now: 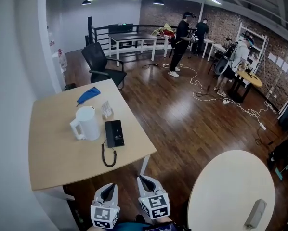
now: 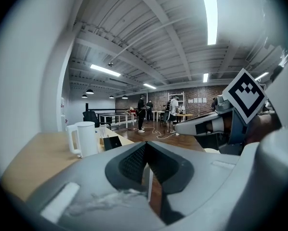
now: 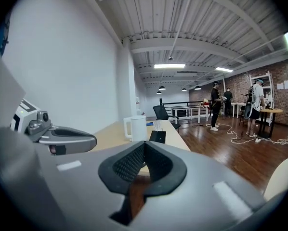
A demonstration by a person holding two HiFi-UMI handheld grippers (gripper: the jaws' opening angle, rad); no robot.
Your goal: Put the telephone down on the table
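Head view, L gripper point(image 1: 109, 186), R gripper point(image 1: 144, 179) abreast near table point(image 1: 47, 153), both jaws together

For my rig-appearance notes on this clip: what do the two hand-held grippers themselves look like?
They look alike. The left hand-held gripper and the right hand-held gripper have light grey plastic bodies that taper to two jaws. The jaws are lined with black, finely ribbed pads. Each gripper carries a white cube with black square markers behind its jaws.

Telephone point(image 1: 114, 133) on the table point(image 1: 52, 153), just right of the jug point(image 1: 86, 123); cloth point(image 1: 87, 95) behind the jug
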